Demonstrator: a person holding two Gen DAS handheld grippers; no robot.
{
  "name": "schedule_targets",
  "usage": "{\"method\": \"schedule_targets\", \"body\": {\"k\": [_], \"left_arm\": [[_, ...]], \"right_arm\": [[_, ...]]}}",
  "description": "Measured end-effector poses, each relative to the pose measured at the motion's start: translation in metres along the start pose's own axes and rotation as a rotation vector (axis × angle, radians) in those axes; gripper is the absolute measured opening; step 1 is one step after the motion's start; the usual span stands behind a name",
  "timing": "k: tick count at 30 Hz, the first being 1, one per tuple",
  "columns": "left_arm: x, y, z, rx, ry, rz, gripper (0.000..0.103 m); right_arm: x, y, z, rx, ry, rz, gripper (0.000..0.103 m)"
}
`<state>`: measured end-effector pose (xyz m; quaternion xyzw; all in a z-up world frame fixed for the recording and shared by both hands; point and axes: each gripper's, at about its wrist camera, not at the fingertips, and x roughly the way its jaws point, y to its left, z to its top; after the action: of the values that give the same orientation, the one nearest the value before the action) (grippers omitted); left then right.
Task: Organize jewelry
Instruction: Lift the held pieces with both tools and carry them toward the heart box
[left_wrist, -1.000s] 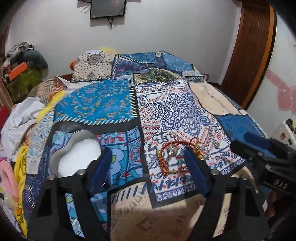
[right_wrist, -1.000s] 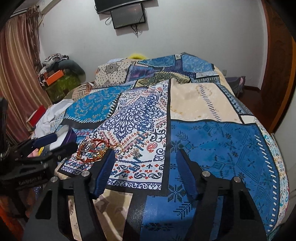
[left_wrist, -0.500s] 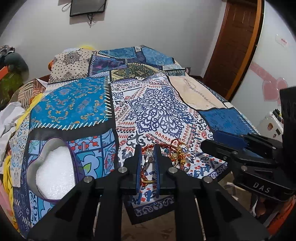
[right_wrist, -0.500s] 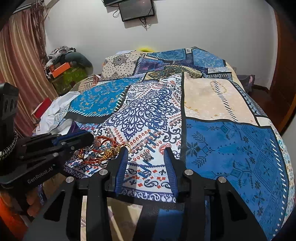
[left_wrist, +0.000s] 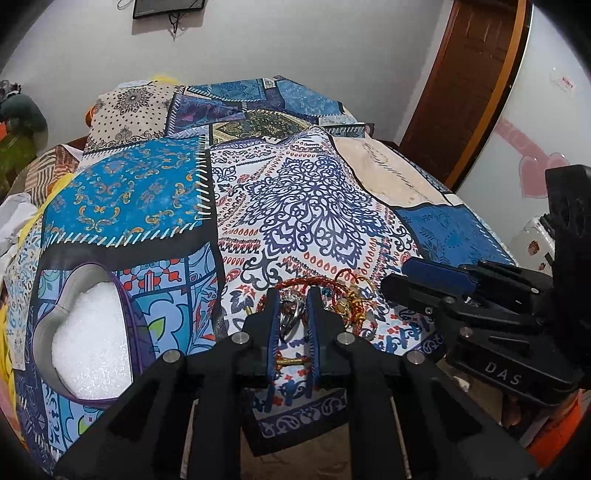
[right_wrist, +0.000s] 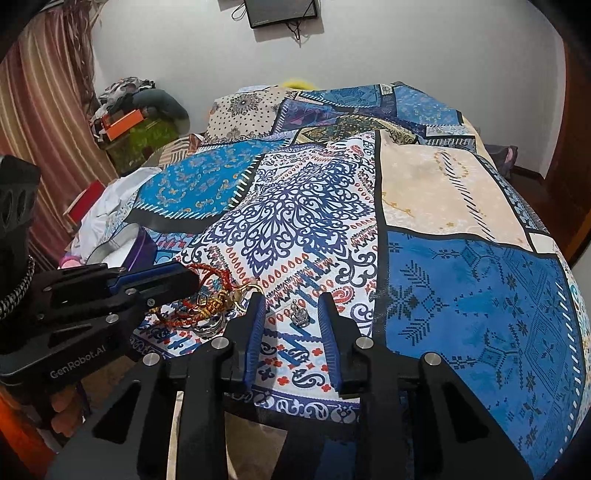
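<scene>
A tangle of jewelry (left_wrist: 343, 299) with red cord bracelets, gold pieces and silver rings lies on the patterned bedspread near the front edge; it also shows in the right wrist view (right_wrist: 207, 302). My left gripper (left_wrist: 291, 299) has its jaws nearly closed around silver rings (left_wrist: 290, 319) in the pile. My right gripper (right_wrist: 291, 299) is partly open, with a small silver crown charm (right_wrist: 300, 315) lying between its fingers. A heart-shaped box (left_wrist: 88, 328) with white foam sits at the left.
The patchwork bedspread (right_wrist: 461, 295) covers the whole bed. Clothes and an orange box (right_wrist: 122, 123) are piled at the left by the curtain. A wooden door (left_wrist: 469, 85) stands at the right. The bed's front edge is just below both grippers.
My left gripper has narrowed from wide open to nearly closed around the rings. My right gripper has narrowed and moved left toward the pile, over the crown charm.
</scene>
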<state>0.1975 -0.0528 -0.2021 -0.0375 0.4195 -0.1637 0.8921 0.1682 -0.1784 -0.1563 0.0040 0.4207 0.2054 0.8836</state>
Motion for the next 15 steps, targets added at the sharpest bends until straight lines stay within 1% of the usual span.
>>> {"method": "schedule_targets", "body": {"k": [5,9,15], "left_arm": [[0.003,0.0048,-0.0005,-0.019,0.005,-0.013,0.012],[0.004,0.0055,-0.0006,-0.021,0.007,-0.014,0.012],[0.0019,0.0027,0.0001,-0.009,0.007,-0.003,0.013]], "right_arm": [[0.0032,0.0068,-0.0001,-0.042,0.016,-0.031,0.026],[0.0051,0.0054,0.001,-0.039,0.015,-0.035,0.011],[0.0024,0.0069,-0.0013,-0.044,0.004,-0.038,0.009]]}}
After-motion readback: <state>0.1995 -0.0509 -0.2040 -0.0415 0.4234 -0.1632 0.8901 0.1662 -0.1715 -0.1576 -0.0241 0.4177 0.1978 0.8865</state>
